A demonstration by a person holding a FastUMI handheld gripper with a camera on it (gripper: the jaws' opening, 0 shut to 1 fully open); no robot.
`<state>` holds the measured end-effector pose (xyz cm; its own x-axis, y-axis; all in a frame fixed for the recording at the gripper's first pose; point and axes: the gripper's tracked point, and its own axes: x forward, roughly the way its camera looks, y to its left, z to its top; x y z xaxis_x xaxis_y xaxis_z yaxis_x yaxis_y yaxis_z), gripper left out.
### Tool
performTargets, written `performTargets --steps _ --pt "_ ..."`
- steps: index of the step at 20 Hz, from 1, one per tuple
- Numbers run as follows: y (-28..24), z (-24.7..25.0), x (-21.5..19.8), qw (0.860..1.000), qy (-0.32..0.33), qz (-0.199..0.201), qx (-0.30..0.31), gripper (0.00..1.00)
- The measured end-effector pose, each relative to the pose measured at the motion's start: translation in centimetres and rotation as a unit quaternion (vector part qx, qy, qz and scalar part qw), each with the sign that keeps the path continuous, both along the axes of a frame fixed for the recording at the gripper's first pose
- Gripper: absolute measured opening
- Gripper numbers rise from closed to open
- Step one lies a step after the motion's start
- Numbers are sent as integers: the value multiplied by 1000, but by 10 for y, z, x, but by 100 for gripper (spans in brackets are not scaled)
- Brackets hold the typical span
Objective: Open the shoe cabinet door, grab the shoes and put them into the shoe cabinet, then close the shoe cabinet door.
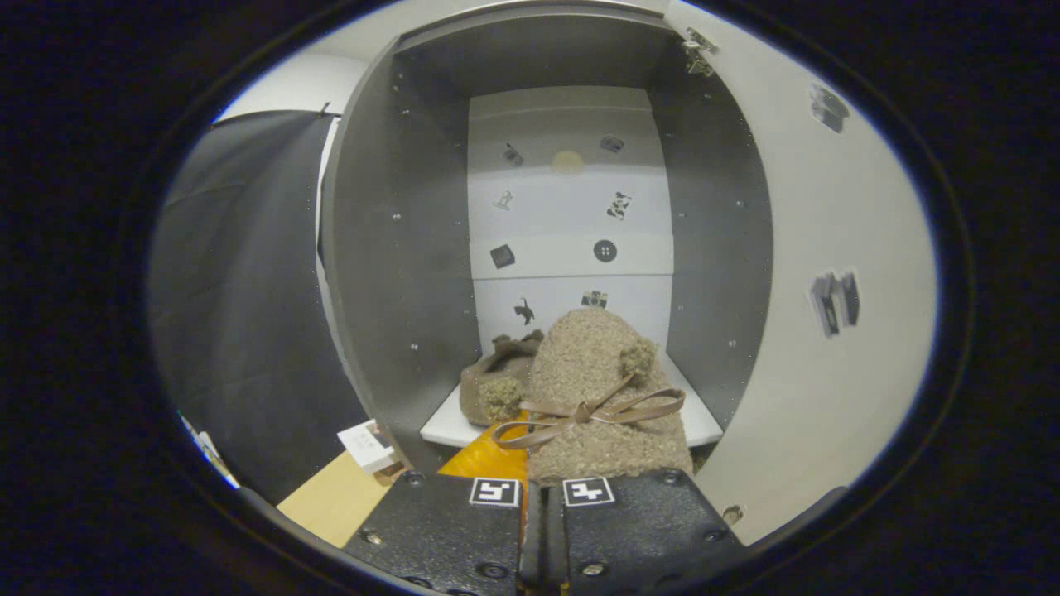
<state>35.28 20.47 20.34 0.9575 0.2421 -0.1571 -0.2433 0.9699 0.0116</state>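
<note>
Tool [542, 497] gripping shoe [592, 389], second shoe [497, 385] in cabinet [397, 248]

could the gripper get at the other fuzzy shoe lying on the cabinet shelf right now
Probably not. The fingers look closed on the fuzzy tan shoe with a brown ribbon bow, which sits ahead of them and partly blocks the second fuzzy brown shoe on the white shelf.
</note>
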Motion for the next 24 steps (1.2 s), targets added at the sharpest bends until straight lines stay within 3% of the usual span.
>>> performTargets --steps 11,18,24 --pt "22 19 131 1000 0 -25 3 7" --pt "7 -25 191 995 80 -63 9 7" --pt "9 -51 209 987 145 -62 2 7"
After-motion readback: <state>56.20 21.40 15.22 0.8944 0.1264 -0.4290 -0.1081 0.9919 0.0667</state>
